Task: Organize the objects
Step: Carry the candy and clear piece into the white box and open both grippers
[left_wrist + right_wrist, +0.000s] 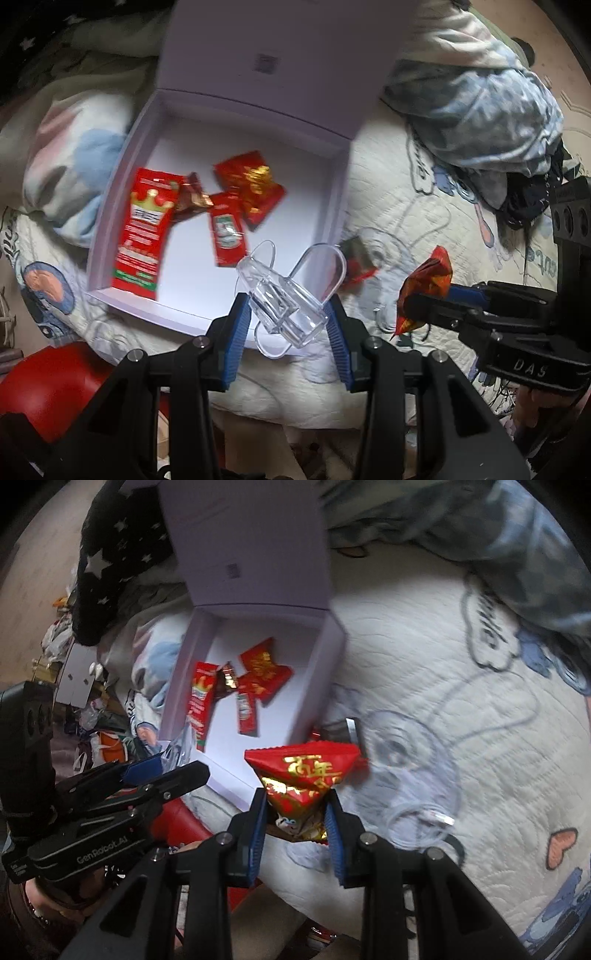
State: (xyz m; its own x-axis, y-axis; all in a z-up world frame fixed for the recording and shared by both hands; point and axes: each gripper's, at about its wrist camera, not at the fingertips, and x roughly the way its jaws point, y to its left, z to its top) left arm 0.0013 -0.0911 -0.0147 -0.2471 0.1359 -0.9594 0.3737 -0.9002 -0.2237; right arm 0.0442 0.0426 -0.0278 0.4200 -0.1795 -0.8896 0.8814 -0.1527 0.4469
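My left gripper (288, 301) is shut on a clear plastic case (284, 306), held above the near edge of an open white box (295, 206). Several red packets (144, 229) lie inside the box. At the right of the left wrist view, my right gripper (424, 295) carries a red packet (430, 280). In the right wrist view, the right gripper (295, 794) is shut on that red triangular packet with gold characters (306, 771), near the box's (325, 672) front corner. The left gripper (177, 768) shows at the left, the clear case only faintly visible.
The box lid (258, 44) stands up at the back. One small packet (356, 260) lies on the white printed quilt (461, 686) beside the box. A clear coiled cable (424, 812) rests on the quilt. Bundled blue bedding (480, 99) lies at the far right, and a red object (48, 384) at the bed's near edge.
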